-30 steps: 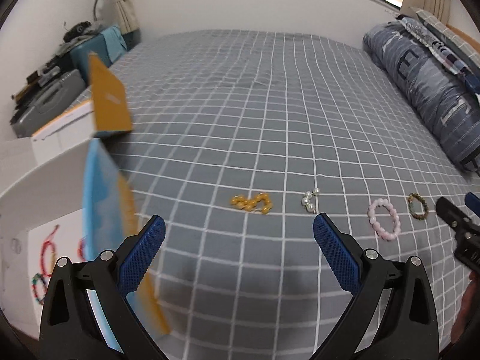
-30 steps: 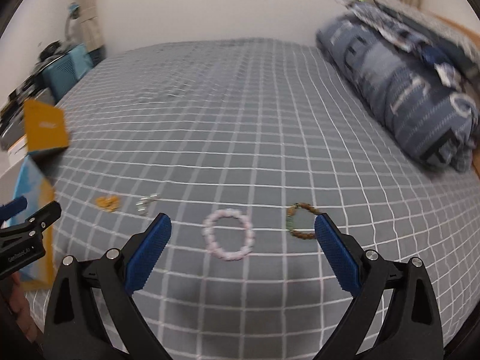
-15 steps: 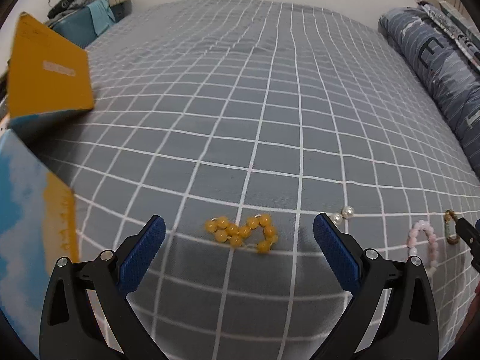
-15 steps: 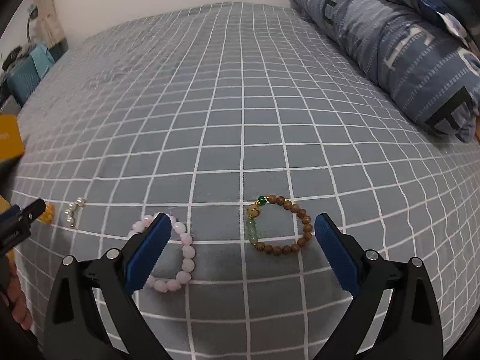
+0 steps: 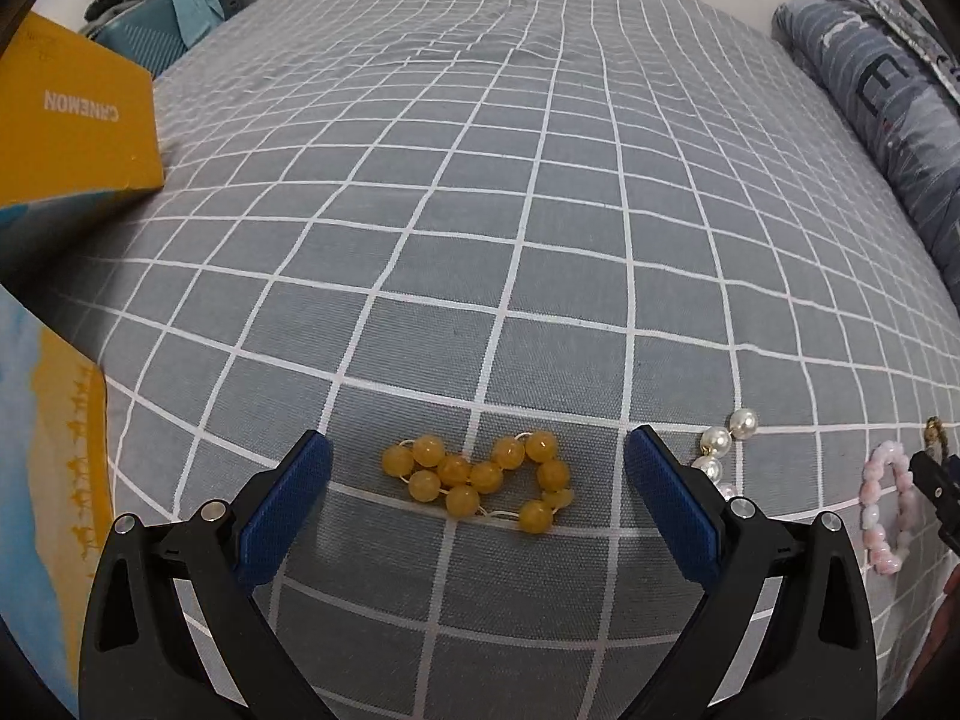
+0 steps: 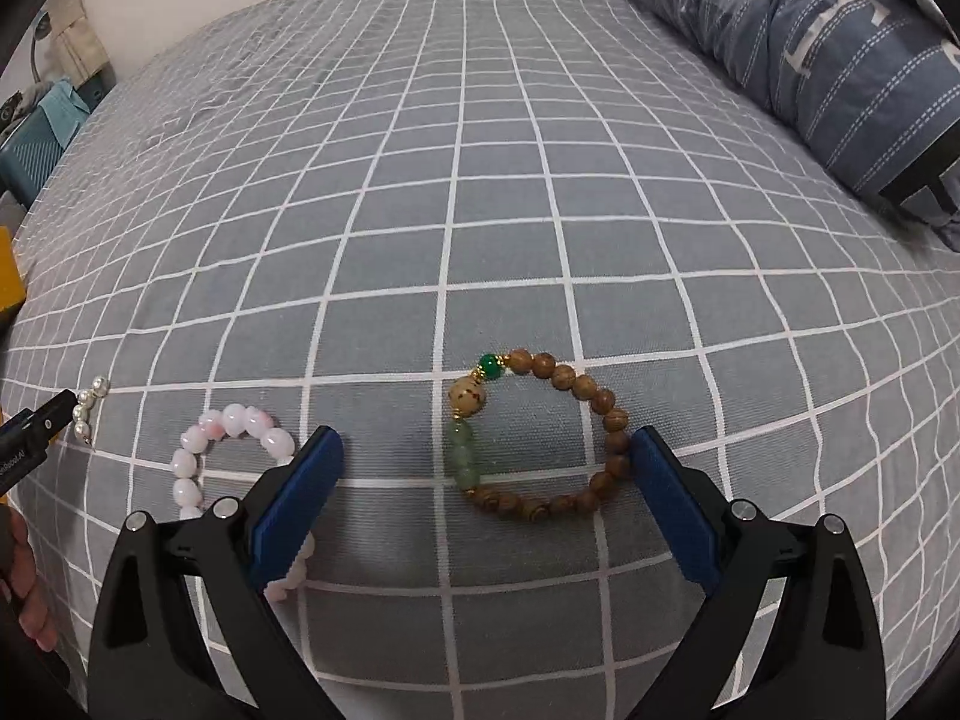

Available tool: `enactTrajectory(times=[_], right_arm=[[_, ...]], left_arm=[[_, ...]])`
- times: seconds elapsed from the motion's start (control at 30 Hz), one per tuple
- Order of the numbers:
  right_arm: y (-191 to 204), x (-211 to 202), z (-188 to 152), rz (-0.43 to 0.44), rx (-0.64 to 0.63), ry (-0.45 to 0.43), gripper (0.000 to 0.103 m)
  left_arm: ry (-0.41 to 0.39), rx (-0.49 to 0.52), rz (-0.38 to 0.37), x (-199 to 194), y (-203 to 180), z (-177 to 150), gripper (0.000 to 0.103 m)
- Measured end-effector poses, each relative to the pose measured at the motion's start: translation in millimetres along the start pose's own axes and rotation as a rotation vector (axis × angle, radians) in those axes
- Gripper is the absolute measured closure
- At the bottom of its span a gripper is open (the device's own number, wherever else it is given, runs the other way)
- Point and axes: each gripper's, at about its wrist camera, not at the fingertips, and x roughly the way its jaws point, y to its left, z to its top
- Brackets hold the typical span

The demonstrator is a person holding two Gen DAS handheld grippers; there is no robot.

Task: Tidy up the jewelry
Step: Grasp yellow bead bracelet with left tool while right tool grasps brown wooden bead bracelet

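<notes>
Nearby, pearl strand (image 5: 723,450) and pink bracelet (image 6: 231,456) flank both spread tools.

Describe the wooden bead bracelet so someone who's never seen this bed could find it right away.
On the grey bedsheet with white grid lines, look at the row of jewelry near the front edge. The brown wooden bead bracelet lies flat between the open right claw fingers, beside the pink bead bracelet. Only it has one bright green bead and a pale jade piece.
</notes>
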Motion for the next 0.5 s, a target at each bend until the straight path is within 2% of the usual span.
enactTrajectory(times=[0.2, 0.33, 0.5], right_arm=[[-1.1, 1.2, 2.4, -0.014, -0.002, -0.005, 0.024], [-3.2, -0.2, 3.1, -0.016, 0.006, -0.006, 0.037], [-5.3, -2.2, 2.4, -0.025, 0.009, -0.011, 0.057]], left_arm=[[0.004, 0.001, -0.003, 2.1, -1.9, -2.0, 0.010], [0.004, 0.013, -0.013, -1.0, -6.4, -3.0, 0.024], [0.010, 0.038, -0.024, -4.3, -8.6, -4.5, 0.043]])
